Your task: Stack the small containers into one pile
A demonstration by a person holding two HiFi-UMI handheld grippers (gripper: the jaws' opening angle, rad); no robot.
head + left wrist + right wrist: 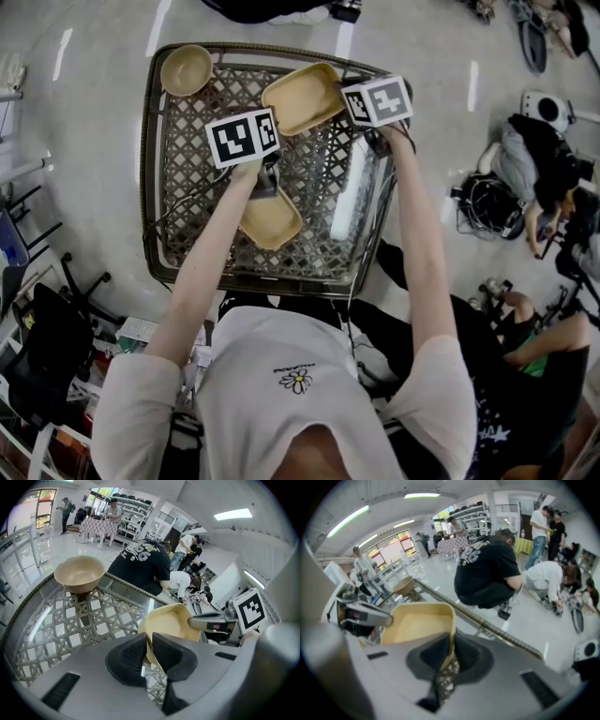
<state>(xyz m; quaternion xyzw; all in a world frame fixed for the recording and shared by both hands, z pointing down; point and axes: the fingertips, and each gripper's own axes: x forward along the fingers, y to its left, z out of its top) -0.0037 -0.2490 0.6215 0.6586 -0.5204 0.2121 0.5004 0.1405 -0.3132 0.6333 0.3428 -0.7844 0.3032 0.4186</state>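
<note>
Head view: one square table of dark woven lattice (187,225). One round beige bowl (186,68), standing alone at the far left corner. One near beige rounded-square dish (272,220), over mid-table, its rim clamped in the left gripper (266,187). One far beige rounded-square dish (302,97), at the far edge, well apart from the near one, its right rim clamped in the right gripper (345,92).

Left gripper view: pads (129,660) pressed onto the near dish's thin rim (149,644). Far dish (171,620) beyond, right gripper at its right edge. Bowl (79,573) upright, upper left.

Right gripper view: jaws closed on the far dish's (417,625) right wall. Left gripper at its left. One crouching person in a black T-shirt (487,569) beyond the table.
</note>
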